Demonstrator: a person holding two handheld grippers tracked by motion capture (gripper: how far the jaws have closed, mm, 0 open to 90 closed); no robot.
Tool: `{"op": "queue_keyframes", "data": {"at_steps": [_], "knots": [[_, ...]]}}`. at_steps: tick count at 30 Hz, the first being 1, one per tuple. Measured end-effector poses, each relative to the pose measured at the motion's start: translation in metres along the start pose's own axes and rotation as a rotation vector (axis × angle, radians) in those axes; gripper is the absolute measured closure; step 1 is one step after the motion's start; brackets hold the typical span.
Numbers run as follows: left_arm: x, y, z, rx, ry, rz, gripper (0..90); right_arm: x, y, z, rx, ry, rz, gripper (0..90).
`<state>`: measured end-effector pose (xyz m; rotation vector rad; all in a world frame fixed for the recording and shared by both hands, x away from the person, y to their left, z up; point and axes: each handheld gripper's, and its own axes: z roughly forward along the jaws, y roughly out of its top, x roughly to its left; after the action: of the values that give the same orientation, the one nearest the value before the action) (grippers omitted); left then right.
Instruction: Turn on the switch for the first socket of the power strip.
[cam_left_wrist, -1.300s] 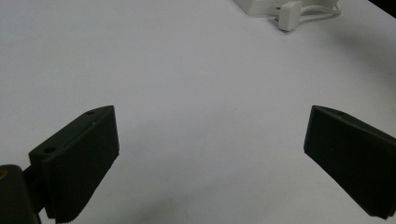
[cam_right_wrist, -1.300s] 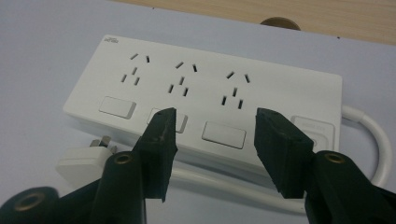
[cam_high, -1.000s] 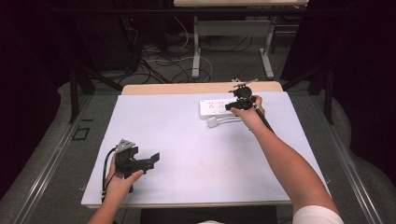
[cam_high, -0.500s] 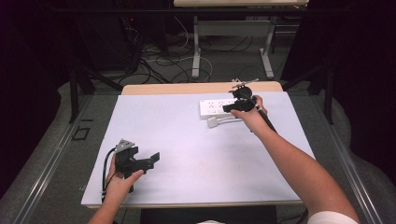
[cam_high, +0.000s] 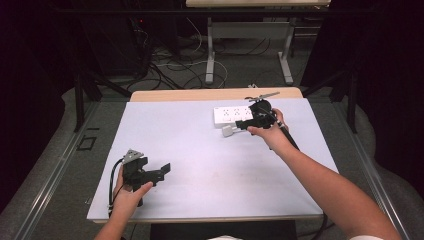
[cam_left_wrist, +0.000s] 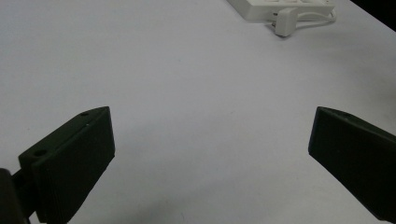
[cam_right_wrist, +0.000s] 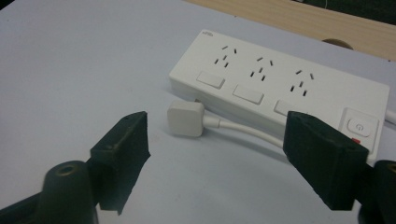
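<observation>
Risk sits mainly with the right gripper (cam_right_wrist: 215, 154): its fingers have just been opening and now stand spread, with nothing between them. The plug (cam_right_wrist: 186, 118) lies flat on the surface (cam_high: 200, 150) just ahead of them, touching or nearly touching the near edge of the strip (cam_right_wrist: 280, 88), its cord (cam_right_wrist: 247, 130) running along that edge. In the high view the right gripper (cam_high: 239, 125) hovers just beside the plug (cam_high: 227, 131).

If the plug is what is being worked, a grab from this angle could go wrong in a few ways. The body is small and smooth, so fingers closing off-centre might squirt it sideways or push it under the strip's edge. Closing too far back would catch only the cord, and the plug would then dangle and swing rather than stay aimed at a socket. A low approach could also nudge the strip, which looks light and unanchored, and slide it toward the far edge of the surface.

The left gripper (cam_left_wrist: 210, 158) rests well apart, near the front left, fingers spread over bare surface, so nothing steadies the strip (cam_high: 232, 115) should it be pushed.
</observation>
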<state>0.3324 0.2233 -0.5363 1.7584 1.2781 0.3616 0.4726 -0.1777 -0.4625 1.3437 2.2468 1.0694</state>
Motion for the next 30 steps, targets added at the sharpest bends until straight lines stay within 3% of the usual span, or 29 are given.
{"op": "queue_keyframes", "data": {"at_steps": [6, 11, 14, 21, 30], "knots": [[0.000, -0.001, 0.001, -0.007, 0.003, -0.006, 0.5, 0.000, -0.011, -0.009, -0.014, 0.016, -0.007, 14.8], [0.000, -0.001, 0.000, 0.002, 0.001, -0.001, 0.6, 0.002, -0.019, -0.016, -0.048, -0.006, -0.006, 11.1], [0.000, -0.002, 0.000, -0.002, 0.003, -0.002, 0.5, 0.004, -0.022, -0.019, -0.052, -0.022, -0.041, 5.3], [0.001, -0.002, -0.001, -0.002, 0.007, -0.003, 0.6, 0.008, -0.036, -0.025, -0.067, -0.017, -0.065, 0.3], [0.001, -0.002, -0.002, -0.004, 0.005, 0.000, 0.5, 0.009, -0.057, -0.027, -0.092, -0.031, -0.061, 0.0]]}}
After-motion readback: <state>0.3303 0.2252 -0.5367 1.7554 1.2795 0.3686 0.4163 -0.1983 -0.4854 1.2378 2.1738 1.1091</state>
